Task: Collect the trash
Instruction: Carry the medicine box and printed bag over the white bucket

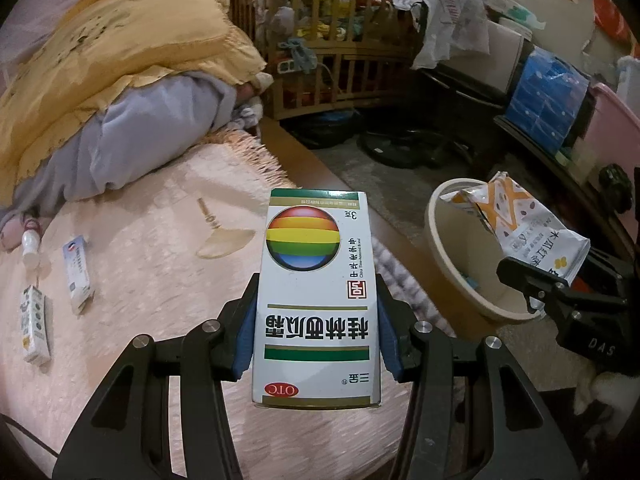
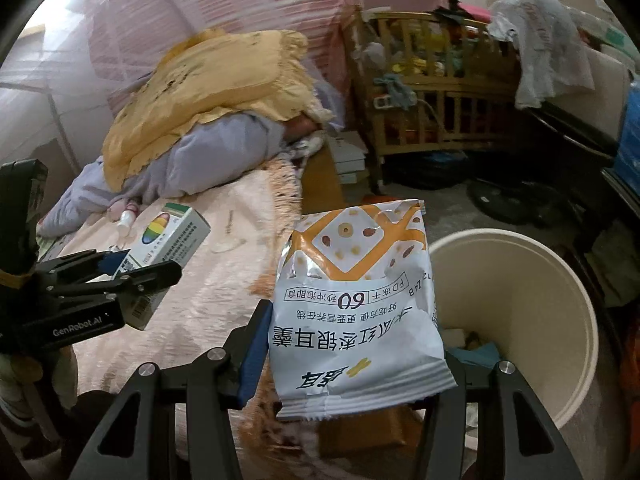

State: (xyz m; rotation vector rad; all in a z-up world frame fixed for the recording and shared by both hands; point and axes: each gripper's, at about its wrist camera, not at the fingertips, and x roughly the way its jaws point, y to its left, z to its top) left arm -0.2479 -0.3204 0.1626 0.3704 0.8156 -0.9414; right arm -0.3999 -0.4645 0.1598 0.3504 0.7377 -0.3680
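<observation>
My left gripper (image 1: 316, 320) is shut on a white medicine box (image 1: 316, 296) with a rainbow ball print, held above the bed's edge. It also shows in the right wrist view (image 2: 160, 256). My right gripper (image 2: 352, 344) is shut on a white and orange snack bag (image 2: 352, 300), held just left of the cream round bin (image 2: 552, 280). In the left wrist view the bag (image 1: 532, 224) hangs over the bin's rim (image 1: 444, 248). The bin holds some scraps at its bottom.
On the pink bed cover (image 1: 160, 280) lie two small cartons (image 1: 78, 272), (image 1: 36, 324), a small white bottle (image 1: 30, 244) and a beige shoehorn-like piece (image 1: 224, 236). Yellow and grey bedding (image 1: 120, 92) is piled behind. A wooden crib (image 1: 340, 52) and clutter line the floor beyond.
</observation>
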